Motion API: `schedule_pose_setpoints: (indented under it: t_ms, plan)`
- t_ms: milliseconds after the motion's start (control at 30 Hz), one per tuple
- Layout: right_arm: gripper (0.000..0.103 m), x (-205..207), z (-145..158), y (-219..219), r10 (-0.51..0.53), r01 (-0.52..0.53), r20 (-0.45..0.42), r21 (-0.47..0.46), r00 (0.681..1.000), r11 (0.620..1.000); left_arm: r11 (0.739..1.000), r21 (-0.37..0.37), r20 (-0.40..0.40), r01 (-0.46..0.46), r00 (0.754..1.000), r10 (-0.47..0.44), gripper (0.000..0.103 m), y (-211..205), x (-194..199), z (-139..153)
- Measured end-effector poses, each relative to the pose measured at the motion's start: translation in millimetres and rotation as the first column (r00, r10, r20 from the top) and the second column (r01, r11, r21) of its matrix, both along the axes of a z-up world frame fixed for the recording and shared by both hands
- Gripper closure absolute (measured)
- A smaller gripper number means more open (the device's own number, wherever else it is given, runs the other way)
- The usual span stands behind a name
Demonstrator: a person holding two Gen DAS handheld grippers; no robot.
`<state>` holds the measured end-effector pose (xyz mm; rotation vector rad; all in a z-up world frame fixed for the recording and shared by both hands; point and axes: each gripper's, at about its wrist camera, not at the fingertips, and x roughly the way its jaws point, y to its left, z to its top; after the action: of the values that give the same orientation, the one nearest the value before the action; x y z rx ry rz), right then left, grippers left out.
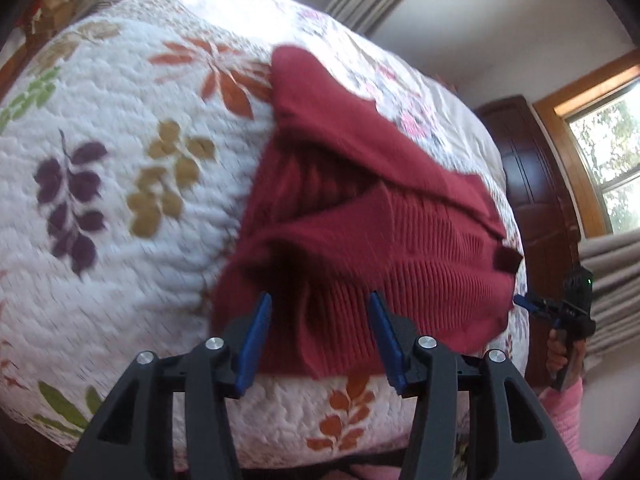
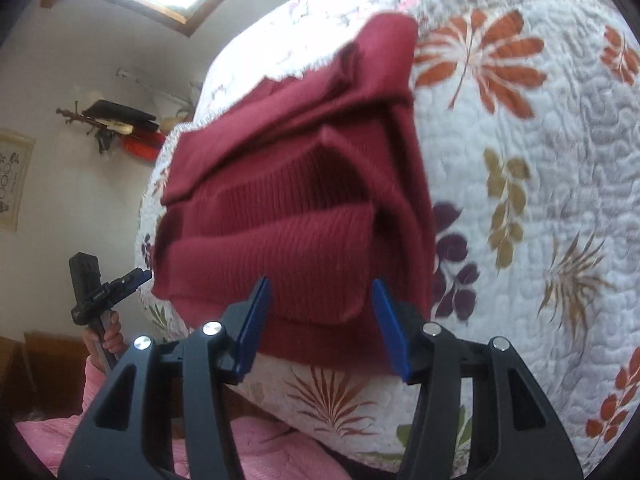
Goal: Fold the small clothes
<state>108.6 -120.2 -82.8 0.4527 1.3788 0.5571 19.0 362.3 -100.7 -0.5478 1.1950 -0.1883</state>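
1. My left gripper (image 1: pixel 320 340) is nearest the lens: blue fingers spread wide, holding nothing, straddling the near hem of the red knit garment (image 1: pixel 360 208).
2. My right gripper (image 2: pixel 320 328) is the same: wide apart, empty, at the garment's near edge on its side.
3. The garment lies just ahead of both grippers on the quilted bed (image 1: pixel 120 200), partly folded, with flaps lapped over the ribbed middle and lumpy.
4. Step in hand, my read: pinch both near corners. Do it level, bite the knit only, not the quilt, then lift both together and carry the hem away from me so the fold lands square.
5. Count: one garment, two grippers, one bed. No other clothes in view.
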Motion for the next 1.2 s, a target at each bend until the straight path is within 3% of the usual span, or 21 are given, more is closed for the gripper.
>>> schedule_pose_setpoints:
  t_ms: [133, 233, 267, 333, 433, 667, 700, 767, 933, 1067, 1200]
  plan:
    - [0.058, -6.5, -17.6, 3.4, 0.0, 0.0, -0.048, 0.004, 0.999, 1.0, 0.998, 0.016, -0.053, 0.054, 0.997, -0.053, 0.051, -21.8, -1.5, -16.7]
    - [0.085, -4.8, -25.6, 3.4, -0.007, 0.01, -0.079, 0.036, 0.997, 0.999, 0.998, 0.018, -0.077, 0.06, 0.995, -0.058, 0.055, -28.4, 2.4, -26.4]
    - [0.088, -5.3, -23.9, 3.9, -0.008, 0.011, -0.074, 0.043, 0.997, 0.999, 0.998, 0.014, -0.078, 0.053, 0.996, -0.052, 0.058, -28.7, 5.0, -27.1]
    - [0.095, -4.0, -17.9, 4.2, -0.01, 0.012, -0.047, 0.041, 0.999, 0.999, 0.999, 0.001, -0.071, 0.039, 0.997, -0.039, 0.074, -27.0, 9.0, -25.3]
    - [0.097, -0.1, -2.7, 1.1, -0.021, 0.02, 0.005, 0.053, 1.0, 0.998, 0.999, -0.047, -0.048, 0.022, 0.999, -0.025, 0.08, -22.8, 15.8, -17.3]
    - [0.096, 28.0, 30.6, -4.7, -0.065, 0.055, 0.11, 0.089, 0.992, 0.994, 0.998, -0.064, 0.06, -0.022, 0.998, 0.026, 0.082, -9.7, 48.6, 13.0]
    - [0.092, 35.3, 33.0, -5.4, -0.083, 0.073, 0.115, 0.088, 0.99, 0.993, 0.997, -0.061, 0.068, -0.038, 0.997, 0.042, 0.075, -7.1, 54.5, 16.3]
    - [0.07, 48.1, 34.0, -8.5, -0.121, 0.113, 0.122, 0.068, 0.985, 0.991, 0.995, -0.053, 0.087, -0.088, 0.992, 0.093, 0.069, 2.6, 65.4, 20.3]
    - [0.067, 58.3, 39.3, -10.6, -0.116, 0.112, 0.153, 0.037, 0.981, 0.993, 0.99, -0.014, 0.117, -0.139, 0.983, 0.14, 0.061, 20.8, 71.4, 34.1]
    - [0.064, 48.2, 42.4, -13.8, -0.072, 0.087, 0.197, -0.068, 0.978, 0.994, 0.99, 0.105, 0.139, -0.098, 0.987, 0.083, 0.054, 23.4, 63.2, 43.9]
    - [0.061, 44.8, 34.7, -17.8, -0.068, 0.086, 0.184, -0.092, 0.981, 0.992, 0.962, 0.273, 0.12, 0.004, 0.992, -0.038, 0.053, 6.3, 61.0, 38.2]
